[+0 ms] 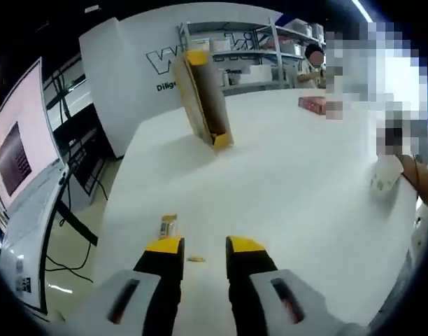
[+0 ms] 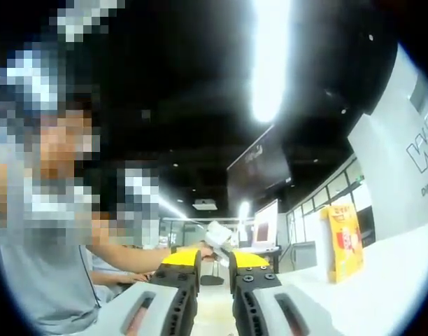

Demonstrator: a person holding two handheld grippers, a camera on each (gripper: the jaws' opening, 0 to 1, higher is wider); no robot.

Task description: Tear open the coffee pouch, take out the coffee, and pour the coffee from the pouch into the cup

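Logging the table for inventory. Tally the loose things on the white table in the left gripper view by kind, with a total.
Yellow coffee pouch box, standing open: 1
White paper cup: 1
Red flat box near the far edge: 1
Small coffee pouch lying by the jaws: 1
Torn-off scrap: 1
Total: 5

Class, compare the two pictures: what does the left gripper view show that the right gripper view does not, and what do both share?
Left gripper view alone: a paper cup at the table's far edge, a small sachet and a torn scrap near the left gripper, a red box and a monitor.

Right gripper view alone: the right gripper, a ceiling light and a person's arm.

Both: the white table and the upright yellow pouch.
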